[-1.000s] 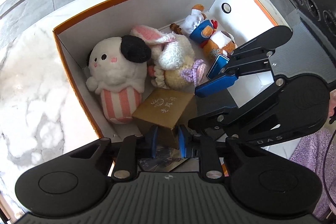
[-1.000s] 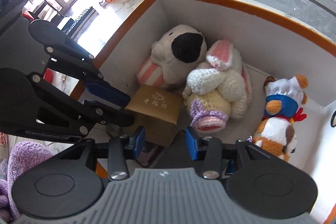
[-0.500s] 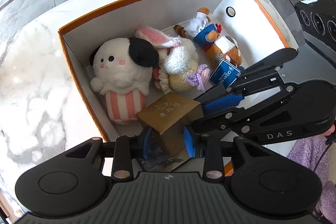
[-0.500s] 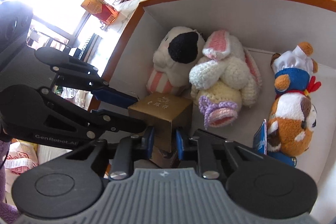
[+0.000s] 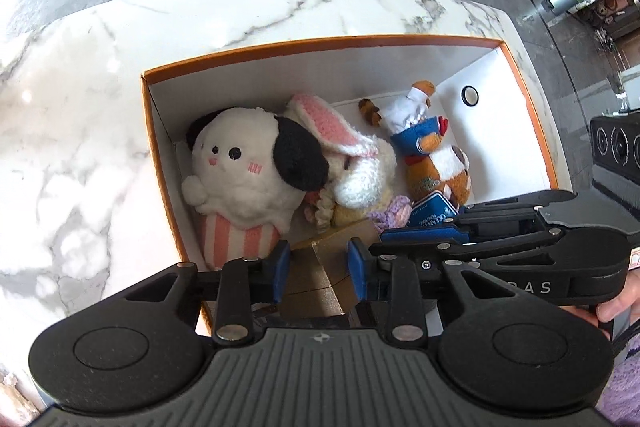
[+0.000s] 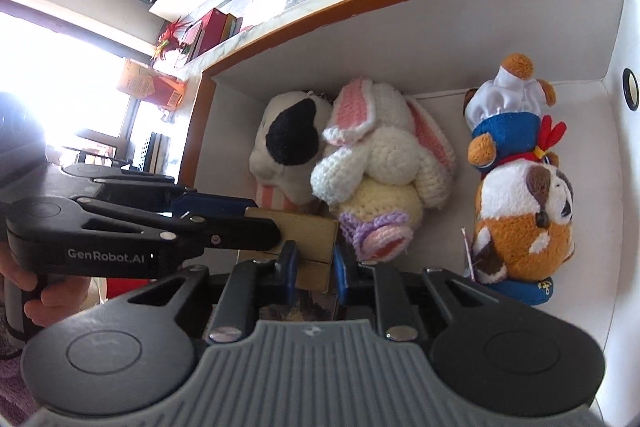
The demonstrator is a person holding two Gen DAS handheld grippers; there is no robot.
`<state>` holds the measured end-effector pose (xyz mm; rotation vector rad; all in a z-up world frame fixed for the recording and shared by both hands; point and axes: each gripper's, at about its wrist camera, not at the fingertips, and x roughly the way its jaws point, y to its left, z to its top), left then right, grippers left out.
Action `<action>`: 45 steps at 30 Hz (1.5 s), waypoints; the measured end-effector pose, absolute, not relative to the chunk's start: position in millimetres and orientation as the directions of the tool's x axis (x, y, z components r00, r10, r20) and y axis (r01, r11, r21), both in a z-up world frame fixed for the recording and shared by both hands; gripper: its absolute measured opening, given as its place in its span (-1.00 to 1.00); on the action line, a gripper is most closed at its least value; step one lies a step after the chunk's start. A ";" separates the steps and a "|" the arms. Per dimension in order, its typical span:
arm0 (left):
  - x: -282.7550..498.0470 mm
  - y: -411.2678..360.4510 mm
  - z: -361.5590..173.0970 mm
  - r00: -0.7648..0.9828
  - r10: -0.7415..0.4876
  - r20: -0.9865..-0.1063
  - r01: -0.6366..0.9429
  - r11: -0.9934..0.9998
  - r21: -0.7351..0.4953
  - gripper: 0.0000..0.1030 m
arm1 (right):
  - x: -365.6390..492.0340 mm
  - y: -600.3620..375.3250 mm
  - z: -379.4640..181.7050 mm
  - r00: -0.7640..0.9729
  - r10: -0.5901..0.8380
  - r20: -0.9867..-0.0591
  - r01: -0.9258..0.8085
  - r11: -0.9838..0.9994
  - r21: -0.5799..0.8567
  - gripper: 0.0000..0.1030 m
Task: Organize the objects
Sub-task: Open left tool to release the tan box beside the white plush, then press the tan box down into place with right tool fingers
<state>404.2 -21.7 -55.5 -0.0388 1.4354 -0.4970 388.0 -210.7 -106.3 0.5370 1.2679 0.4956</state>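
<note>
The left claw (image 6: 224, 223) body reads "GenRobot.AI"; the blue tag (image 5: 434, 211) shows "OCEAN", the rest hidden.

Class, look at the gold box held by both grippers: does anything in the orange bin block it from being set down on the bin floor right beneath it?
Partly. The gold box hangs between both grippers, close against the striped dog plush and the crochet rabbit. The floor under it is hidden.
</note>
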 end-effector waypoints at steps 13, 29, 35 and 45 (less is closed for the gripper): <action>407.7 -42.1 -63.3 0.144 -0.159 -0.977 0.413 0.906 -0.087 -0.66 | 391.6 -195.9 -104.2 0.234 0.610 -0.757 -0.086 0.789 0.609 -0.14; 397.1 -43.7 -65.3 0.282 -0.077 -0.956 0.488 0.869 0.075 -0.91 | 375.2 -125.4 -107.6 0.171 0.380 -0.909 -0.387 0.874 0.293 0.09; 395.0 -31.4 -63.9 0.281 -0.125 -0.952 0.466 0.885 0.021 -0.90 | 378.7 -131.5 -112.2 0.191 0.373 -0.908 -0.322 0.898 0.301 -0.14; 351.0 13.5 -23.8 0.383 -0.257 -0.888 0.435 0.898 -0.072 -0.64 | 366.9 -120.4 -108.6 0.220 0.305 -0.927 -0.373 0.904 0.209 -0.11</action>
